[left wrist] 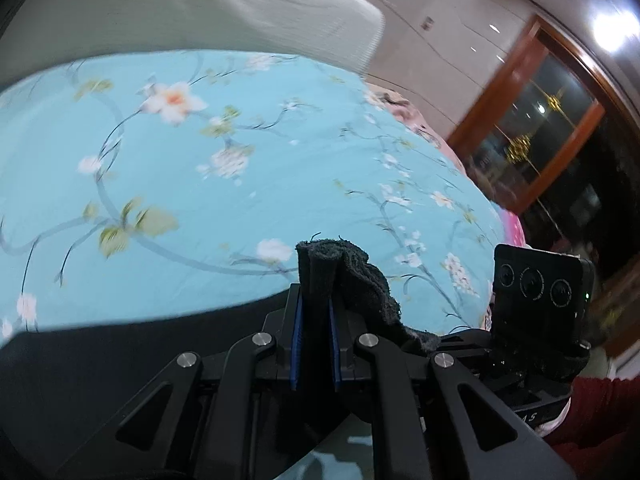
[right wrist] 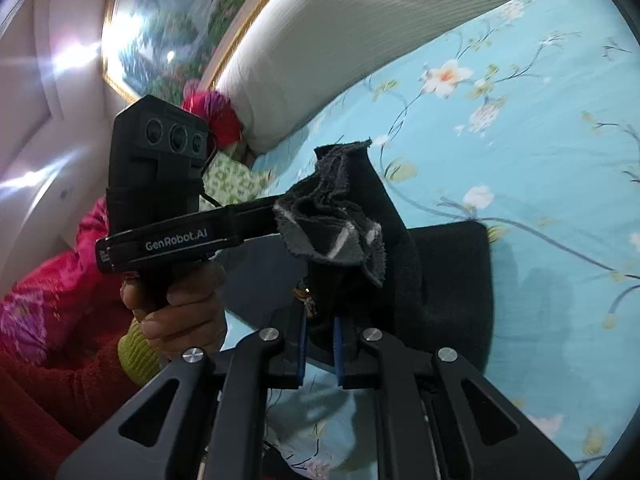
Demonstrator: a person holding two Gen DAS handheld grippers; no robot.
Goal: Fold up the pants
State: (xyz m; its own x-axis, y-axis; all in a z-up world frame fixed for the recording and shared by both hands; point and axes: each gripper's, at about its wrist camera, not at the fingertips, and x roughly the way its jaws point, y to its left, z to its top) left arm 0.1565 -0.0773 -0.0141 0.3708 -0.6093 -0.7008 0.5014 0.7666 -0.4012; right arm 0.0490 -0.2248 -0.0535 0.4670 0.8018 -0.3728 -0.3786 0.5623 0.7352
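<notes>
The pants are dark fleece cloth. In the left wrist view my left gripper (left wrist: 316, 308) is shut on a bunched edge of the pants (left wrist: 360, 280), lifted above the bed. In the right wrist view my right gripper (right wrist: 320, 340) is shut on another part of the pants (right wrist: 448, 280), which hang down over the bed. The left gripper (right wrist: 280, 212) shows there too, close by at the left, pinching a ragged hem with pale stripes (right wrist: 332, 224). The right gripper's camera unit (left wrist: 540, 284) shows at the right of the left wrist view.
A light blue floral bedsheet (left wrist: 200, 184) covers the bed. A white ribbed bolster pillow (right wrist: 360, 40) lies at its head, with pink and green cloth (right wrist: 224, 184) beside it. A framed painting (right wrist: 172, 20) hangs behind. A wooden cabinet with glass doors (left wrist: 532, 128) stands beside the bed.
</notes>
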